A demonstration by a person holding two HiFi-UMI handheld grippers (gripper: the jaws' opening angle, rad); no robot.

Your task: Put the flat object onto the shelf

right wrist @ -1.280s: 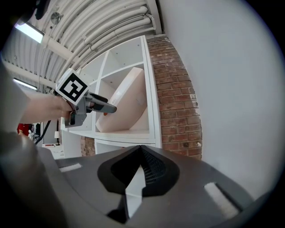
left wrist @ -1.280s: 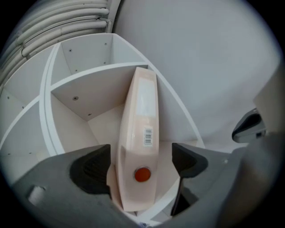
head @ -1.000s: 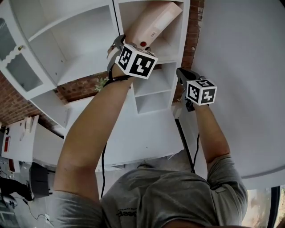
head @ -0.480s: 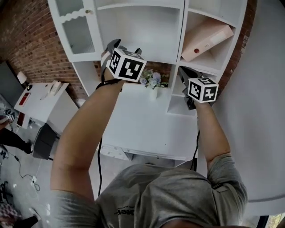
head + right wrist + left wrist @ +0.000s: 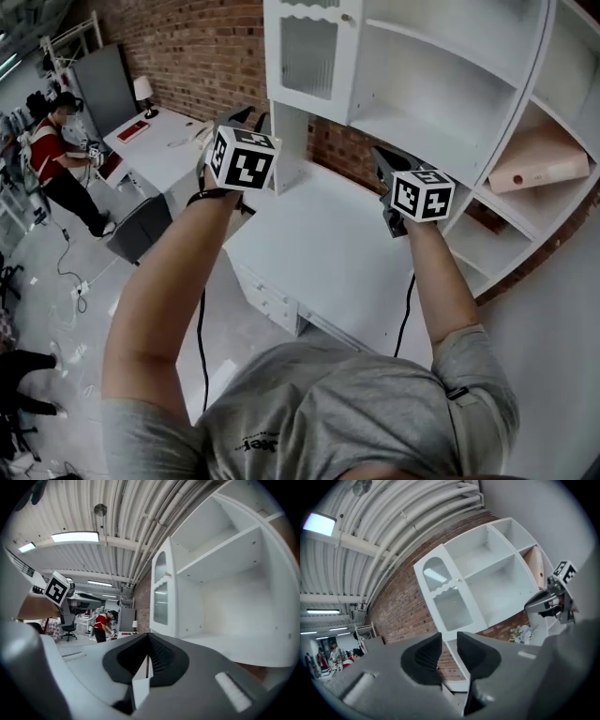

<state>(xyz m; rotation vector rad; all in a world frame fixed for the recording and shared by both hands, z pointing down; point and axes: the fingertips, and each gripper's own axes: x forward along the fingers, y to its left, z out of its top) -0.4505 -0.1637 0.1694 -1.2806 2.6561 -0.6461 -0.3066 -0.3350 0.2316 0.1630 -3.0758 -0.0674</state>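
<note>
The flat object, a pale pink flat box (image 5: pixel 539 164), leans tilted in a right-hand compartment of the white shelf unit (image 5: pixel 441 122); it also shows as a tan edge (image 5: pixel 536 566) in the left gripper view. My left gripper (image 5: pixel 248 117) is held in the air well to the left of it, in front of the glass-door cabinet. Its jaws (image 5: pixel 449 651) are closing with a narrow gap and nothing between them. My right gripper (image 5: pixel 386 161) hovers over the desk below the shelves, shut (image 5: pixel 147 656) and empty.
A white desk top (image 5: pixel 319 244) lies under both grippers, with a small vase of flowers (image 5: pixel 520 632) at its back. A glass-door cabinet (image 5: pixel 314 56) stands at the unit's left. A person in red (image 5: pixel 56 159), another desk (image 5: pixel 155 141) and a dark chair (image 5: pixel 141 225) are at the far left.
The left gripper has come away from the pink box, which stays in the shelf compartment, and its jaws have narrowed. The view has swung, so the shelves now sit to the right.
</note>
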